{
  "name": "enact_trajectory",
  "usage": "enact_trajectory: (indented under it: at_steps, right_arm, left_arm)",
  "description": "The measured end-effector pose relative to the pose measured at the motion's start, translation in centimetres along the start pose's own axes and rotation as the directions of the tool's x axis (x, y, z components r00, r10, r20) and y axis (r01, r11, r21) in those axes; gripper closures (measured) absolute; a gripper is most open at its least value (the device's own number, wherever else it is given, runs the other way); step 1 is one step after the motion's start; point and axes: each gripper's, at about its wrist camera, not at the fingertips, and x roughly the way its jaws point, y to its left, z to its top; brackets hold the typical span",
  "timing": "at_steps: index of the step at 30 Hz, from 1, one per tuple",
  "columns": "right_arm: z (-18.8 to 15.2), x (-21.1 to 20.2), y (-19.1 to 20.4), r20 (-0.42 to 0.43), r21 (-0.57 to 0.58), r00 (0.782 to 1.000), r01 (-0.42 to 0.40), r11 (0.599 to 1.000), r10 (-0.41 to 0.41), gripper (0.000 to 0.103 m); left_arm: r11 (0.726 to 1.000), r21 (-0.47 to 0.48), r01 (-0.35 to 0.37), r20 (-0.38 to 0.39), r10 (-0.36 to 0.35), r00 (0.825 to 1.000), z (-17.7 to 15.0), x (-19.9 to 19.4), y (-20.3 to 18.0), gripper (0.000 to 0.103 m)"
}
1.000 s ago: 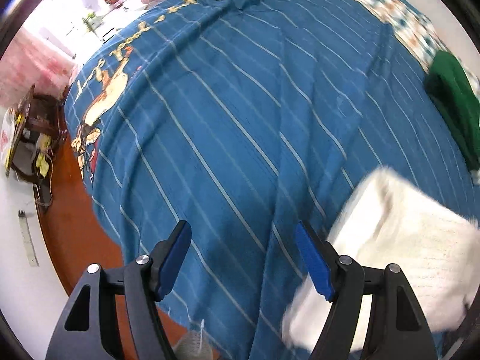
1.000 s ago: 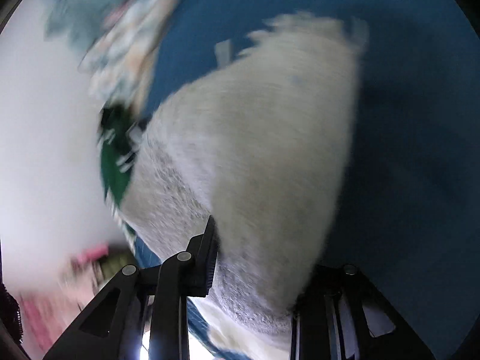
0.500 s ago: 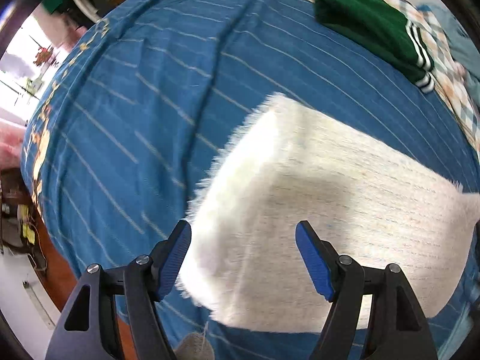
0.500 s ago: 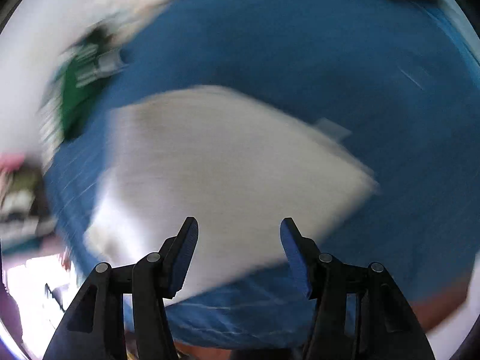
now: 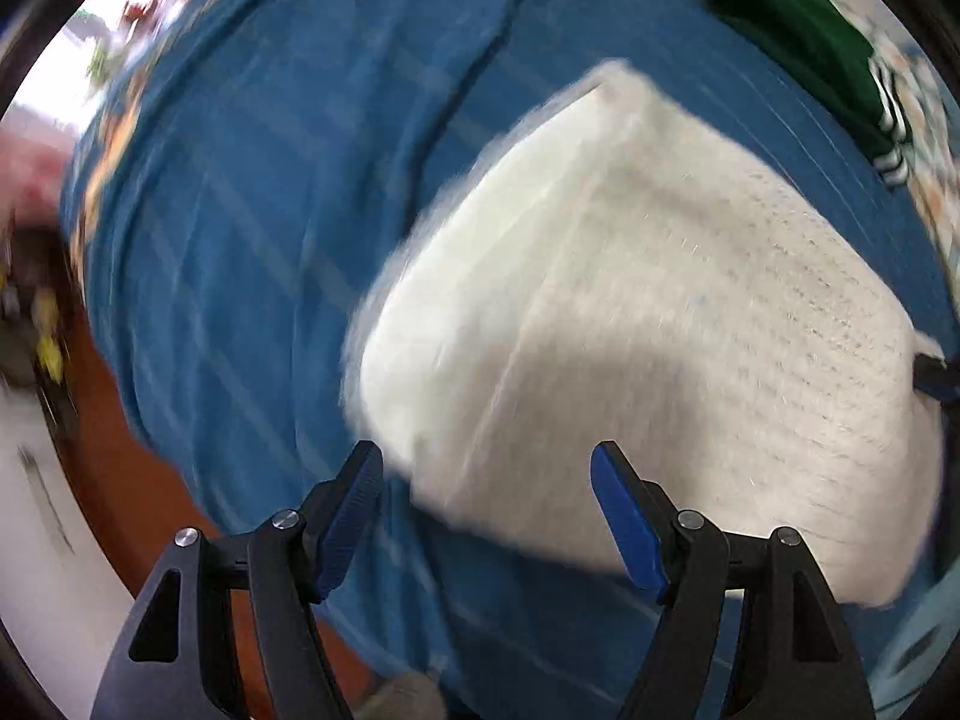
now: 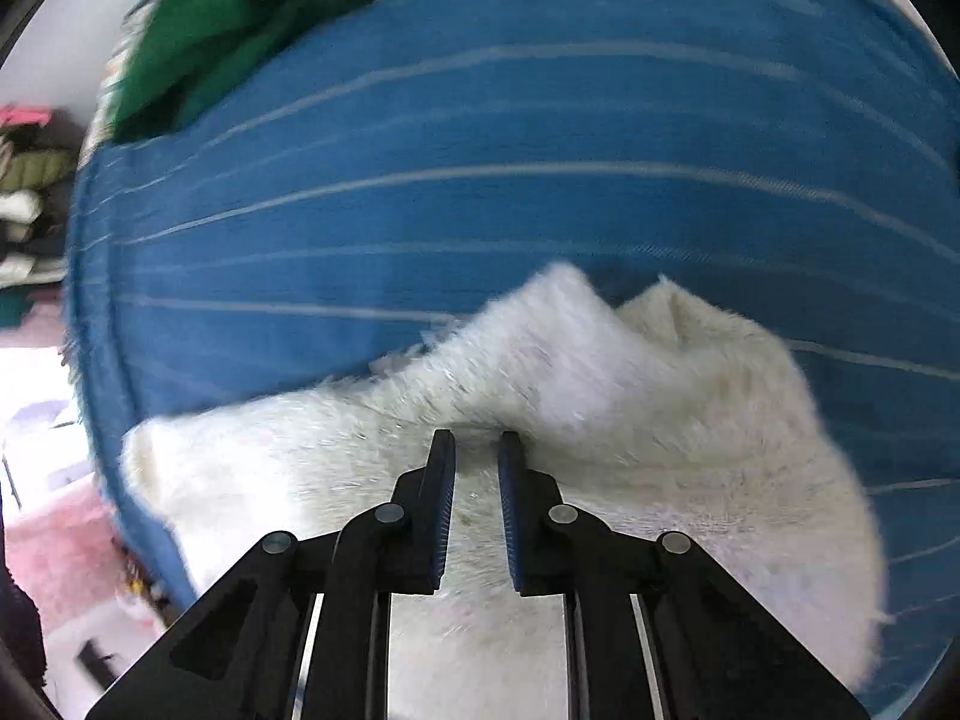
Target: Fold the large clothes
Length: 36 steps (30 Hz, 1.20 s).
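Note:
A folded white fuzzy sweater [image 5: 660, 324] lies on the blue striped bedspread [image 5: 270, 180]. My left gripper [image 5: 486, 510] is open and empty, hovering over the sweater's near left corner. In the right wrist view the sweater [image 6: 600, 396] lies under my right gripper [image 6: 477, 456], whose jaws are nearly closed on a raised fold of the white fabric. The bedspread [image 6: 480, 150] fills the rest of that view.
A green garment with white stripes [image 5: 804, 42] lies at the far right of the bed, also in the right wrist view [image 6: 228, 18]. The bed edge and orange-brown floor [image 5: 138, 468] are at the left. Stacked clothes [image 6: 30, 192] sit beyond the bed.
My right gripper has gone from open to nearly closed on the sweater's fold. The left gripper stayed open and shifted slightly left over the sweater.

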Motion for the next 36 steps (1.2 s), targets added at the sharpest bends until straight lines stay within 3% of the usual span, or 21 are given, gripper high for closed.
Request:
enact_trajectory:
  at_steps: [2, 4, 6, 7, 8, 10, 12, 15, 16, 17, 19, 20, 21, 25, 26, 27, 29, 31, 33, 34, 36]
  right_arm:
    - [-1.3, -0.7, 1.6, -0.027, -0.045, 0.998, -0.050, 0.998, 0.049, 0.085]
    - [-2.6, 0.8, 2.5, -0.113, -0.066, 0.990, -0.090, 0.994, 0.083, 0.085]
    - [-3.3, 5.4, 2.7, -0.194, -0.077, 0.980, -0.051, 0.996, 0.035, 0.087]
    - [-3.5, 7.6, 2.2, -0.195, -0.077, 0.981, -0.035, 0.996, 0.019, 0.089]
    - [-3.4, 9.0, 1.8, -0.181, -0.049, 0.982, -0.070, 0.996, 0.060, 0.090]
    - [-2.8, 8.9, 1.5, -0.202, 0.050, 0.972, -0.110, 0.993, 0.118, 0.091]
    - [-2.7, 8.3, 2.2, -0.211, 0.027, 0.971, -0.112, 0.993, 0.116, 0.091]
    - [-3.6, 7.0, 2.4, -0.185, -0.030, 0.977, -0.115, 0.993, 0.108, 0.088]
    - [-4.0, 6.6, 2.7, -0.169, -0.045, 0.979, -0.120, 0.992, 0.111, 0.087]
    - [-4.3, 5.9, 3.1, -0.146, -0.065, 0.983, -0.121, 0.991, 0.111, 0.086]
    - [-5.0, 3.3, 3.2, -0.100, -0.108, 0.988, -0.126, 0.986, 0.115, 0.073]
    - [-5.4, 2.4, 3.2, -0.081, -0.121, 0.990, -0.126, 0.985, 0.116, 0.057]
    - [-5.6, 1.3, 3.9, -0.053, -0.141, 0.994, -0.105, 0.984, 0.099, 0.041]
    - [-5.9, -2.6, 2.8, -0.055, -0.181, 0.998, -0.017, 0.983, 0.007, 0.039]
    - [-6.3, -3.5, 1.1, -0.066, -0.189, 0.997, 0.022, 0.982, -0.035, 0.043]
    - [-6.2, -2.8, 1.0, -0.073, -0.195, 0.994, 0.070, 0.978, -0.086, 0.065]
    - [-6.0, -0.2, -0.3, -0.119, -0.168, 0.979, 0.144, 0.975, -0.165, 0.093]
    - [-4.9, 2.5, -2.0, -0.144, -0.095, 0.980, 0.122, 0.988, -0.135, 0.097]
    - [-3.8, 2.3, -2.7, -0.189, -0.013, 0.977, 0.100, 0.995, -0.101, 0.098]
    - [-3.5, 2.4, -2.5, -0.207, -0.019, 0.973, 0.098, 0.995, -0.100, 0.099]
    - [-3.5, 1.9, -2.5, -0.211, -0.061, 0.973, 0.080, 0.995, -0.091, 0.099]
  left_arm:
    - [0.993, -0.096, 0.062, -0.022, -0.065, 0.998, -1.8, 0.2, 1.4, 0.034]
    - [0.976, -0.177, 0.129, -0.032, -0.137, 0.990, -3.5, 1.0, 2.2, 0.034]
    - [0.944, -0.257, 0.207, -0.050, -0.227, 0.973, -4.5, 2.9, 2.4, 0.034]
    - [0.919, -0.303, 0.252, -0.038, -0.276, 0.960, -4.7, 3.9, 2.6, 0.034]
    - [0.901, -0.334, 0.276, -0.026, -0.301, 0.953, -4.7, 4.7, 2.7, 0.035]
    - [0.840, -0.414, 0.351, 0.031, -0.372, 0.928, -3.8, 6.6, 3.2, 0.035]
    - [0.802, -0.455, 0.387, 0.092, -0.390, 0.916, -2.5, 8.1, 3.6, 0.035]
    - [0.746, -0.534, 0.398, 0.151, -0.379, 0.913, -1.2, 9.3, 3.9, 0.033]
    - [0.745, -0.541, 0.391, 0.166, -0.361, 0.918, -1.1, 8.9, 3.8, 0.034]
    - [0.755, -0.535, 0.379, 0.184, -0.334, 0.925, -0.9, 8.5, 3.4, 0.049]
    - [0.806, -0.482, 0.343, 0.198, -0.281, 0.939, -0.2, 7.1, 2.4, 0.074]
    - [0.824, -0.461, 0.329, 0.203, -0.263, 0.943, 0.0, 6.5, 2.1, 0.081]
    - [0.834, -0.443, 0.328, 0.218, -0.255, 0.942, 0.1, 5.7, 1.9, 0.082]
    - [0.837, -0.409, 0.364, 0.274, -0.267, 0.924, 0.3, 3.4, 2.7, 0.088]
    - [0.835, -0.401, 0.376, 0.287, -0.275, 0.918, 0.1, 3.1, 3.2, 0.088]
    - [0.835, -0.393, 0.385, 0.298, -0.281, 0.912, 0.0, 2.7, 3.4, 0.088]
    - [0.844, -0.368, 0.390, 0.306, -0.286, 0.908, -0.4, 2.6, 3.7, 0.088]
    - [0.850, -0.346, 0.397, 0.283, -0.308, 0.908, -0.1, 3.6, 3.2, 0.084]
    - [0.858, -0.312, 0.408, 0.235, -0.346, 0.908, 1.1, 5.4, 2.6, 0.076]
    - [0.866, -0.290, 0.407, 0.207, -0.359, 0.910, 1.7, 6.4, 2.1, 0.067]
    - [0.866, -0.281, 0.413, 0.199, -0.369, 0.908, 2.0, 7.5, 1.5, 0.064]
